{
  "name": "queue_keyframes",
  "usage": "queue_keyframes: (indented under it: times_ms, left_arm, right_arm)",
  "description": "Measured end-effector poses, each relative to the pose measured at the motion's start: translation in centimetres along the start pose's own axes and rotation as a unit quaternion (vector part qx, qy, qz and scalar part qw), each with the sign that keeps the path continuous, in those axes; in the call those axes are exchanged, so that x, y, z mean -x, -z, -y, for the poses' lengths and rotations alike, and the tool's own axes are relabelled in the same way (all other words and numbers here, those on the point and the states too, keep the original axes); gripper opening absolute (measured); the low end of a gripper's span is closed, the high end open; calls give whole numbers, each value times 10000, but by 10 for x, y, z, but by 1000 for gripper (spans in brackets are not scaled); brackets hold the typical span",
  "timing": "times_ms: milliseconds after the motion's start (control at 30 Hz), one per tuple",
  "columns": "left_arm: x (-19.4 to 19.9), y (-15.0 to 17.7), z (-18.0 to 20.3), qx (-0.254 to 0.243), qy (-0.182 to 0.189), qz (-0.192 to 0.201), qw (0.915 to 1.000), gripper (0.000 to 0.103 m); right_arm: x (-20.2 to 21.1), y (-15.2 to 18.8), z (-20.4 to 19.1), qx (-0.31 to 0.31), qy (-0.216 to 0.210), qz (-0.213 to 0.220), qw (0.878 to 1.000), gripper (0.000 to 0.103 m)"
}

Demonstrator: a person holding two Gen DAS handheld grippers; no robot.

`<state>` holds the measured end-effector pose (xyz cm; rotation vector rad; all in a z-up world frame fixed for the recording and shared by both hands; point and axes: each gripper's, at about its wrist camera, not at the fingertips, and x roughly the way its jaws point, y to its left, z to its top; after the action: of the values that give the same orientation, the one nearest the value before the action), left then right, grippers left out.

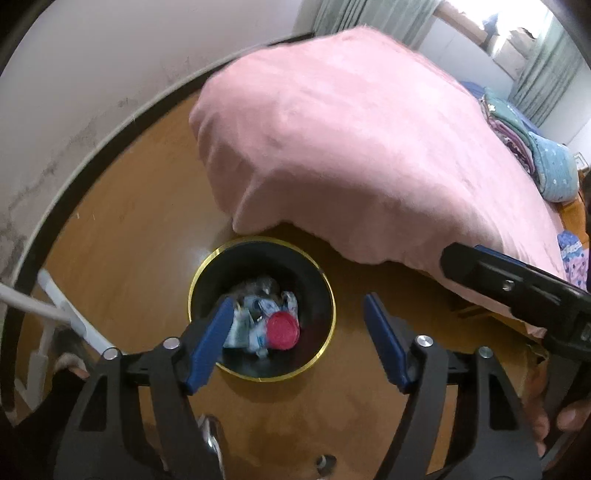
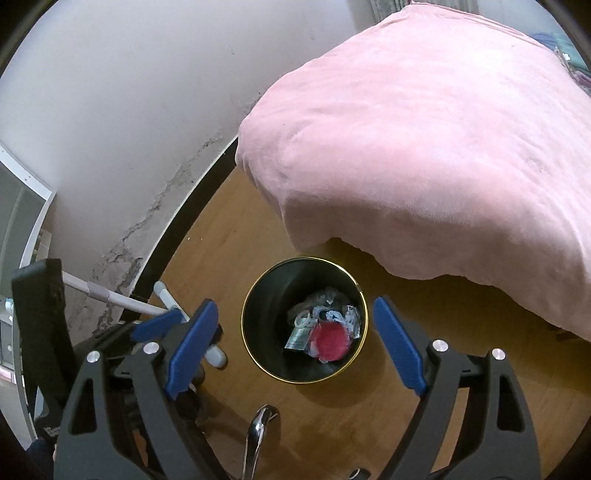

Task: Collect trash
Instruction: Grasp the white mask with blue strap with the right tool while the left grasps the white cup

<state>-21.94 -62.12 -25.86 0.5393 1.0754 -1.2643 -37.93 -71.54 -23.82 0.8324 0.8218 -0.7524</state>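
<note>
Both fingers wide apart, empty, over bin (image 2: 258, 354); trash (image 2: 325, 328) inside jumbled, hard to ID.

1. My left hand-held gripper (image 1: 295, 339) shows black arms with royal-blue pads (image 1: 207, 343) and silver pivot pins; my right hand-held gripper (image 2: 295, 347) wears the same black, blue and silver.
2. The bin (image 1: 325, 295) I look into is black inside with a thin gold rim.
3. In it I see a red round cap (image 1: 282, 329) among white-and-blue printed wrappers (image 1: 240, 328) and a greyish crumpled scrap.
4. The blanket (image 1: 351, 147) on the bed is plain dusty pink.
5. The floor (image 1: 129, 221) is warm honey-brown wood.
6. The wall (image 2: 129, 110) is off-white with grey cracked stains near a black skirting.
7. The curtains (image 1: 369, 14) are pale green.
8. The folded bedding (image 1: 550, 166) is teal with small white dots.
</note>
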Motion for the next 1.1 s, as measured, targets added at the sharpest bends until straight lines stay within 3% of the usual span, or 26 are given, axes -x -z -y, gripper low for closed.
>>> queue_keyframes:
  times_ms: [133,333,567,667,733,800,933,1000,1100]
  left_arm:
    - [6,-1,1,-17,3,-12,10000,73]
    - [35,0,-1,-116,-115,106,9998,86]
    - [143,3,-15,-314,-483,544,9969,92]
    - [207,13,-45,-188,-544,689,9960,92]
    - [251,25,-71,-203,-772,880,9929,93]
    - [291,39,-107,-89,-1129,1060,9879,93]
    - [367,80,-205,623,-1778,1289,9736,93]
    - [399,105,-254,1041,-2115,1397,9617,93]
    - [444,155,-329,1839,-2679,1519,9334,93]
  right_arm:
    - [0,-1,-1,10,-8,-18,10000,83]
    - [14,-5,-14,156,35,24,9999,83]
    - [66,-12,-88,958,5,361,9947,86]
    - [98,-11,-153,1583,-172,585,9855,88]
    - [112,-8,-194,1939,-350,676,9781,90]
    - [123,-3,-242,2320,-595,729,9682,90]
    - [126,16,-355,3047,-1282,604,9418,90]
    - [121,28,-409,3357,-1606,444,9271,90]
    - [109,52,-496,3785,-2028,172,9029,90]
